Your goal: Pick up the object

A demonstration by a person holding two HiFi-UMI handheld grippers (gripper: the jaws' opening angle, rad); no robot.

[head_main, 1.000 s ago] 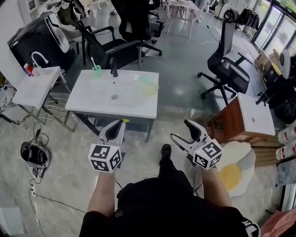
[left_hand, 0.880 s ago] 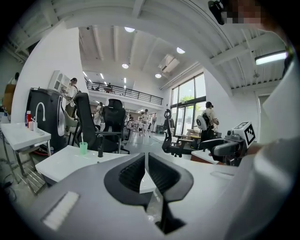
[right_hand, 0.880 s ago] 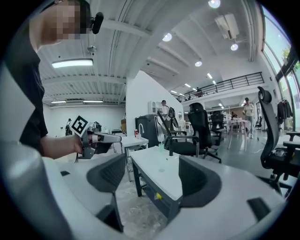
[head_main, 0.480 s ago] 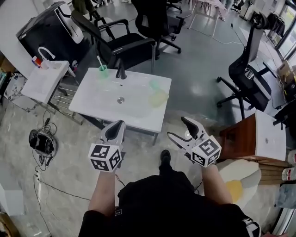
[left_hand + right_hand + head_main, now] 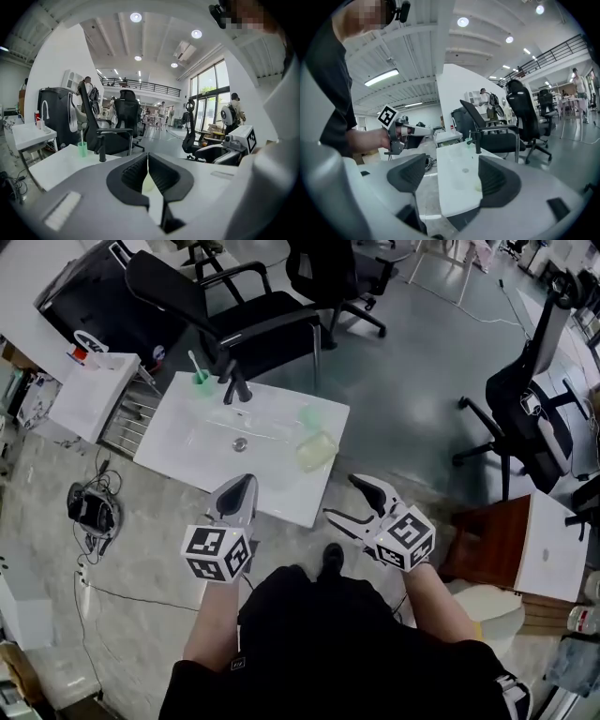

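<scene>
- Head view: the left gripper [image 5: 244, 482] is clenched shut, its tip at the near edge of the sink [image 5: 187, 442]. I see the right gripper [image 5: 342, 500] released, jaws spread, over the floor just off the sink's near right corner.
- The yellow cup [image 5: 316, 451] lies on the sink toward its right end, ahead of both tools and touching neither. A pale green piece [image 5: 309, 416] sits just behind it.
- The faucet [image 5: 234, 385] and a green cup [image 5: 200, 379] with a toothbrush stand at the sink's far left. A black chair [image 5: 253, 329] is close behind them, and cables [image 5: 94, 512] lie on the floor to the left.
- Left gripper view: the jaws are pressed together with nothing between them. A pale yellow sliver shows past the slit, probably the yellow cup. The green cup and faucet stand off to the left, and the right gripper is at the right edge.
- Right gripper view: the jaws are wide apart and grip nothing. The sink runs away beyond the gap, with the faucet at its far end. A pale blob by the right jaw is half hidden, and I cannot tell what it is. The left gripper hangs to the left.
</scene>
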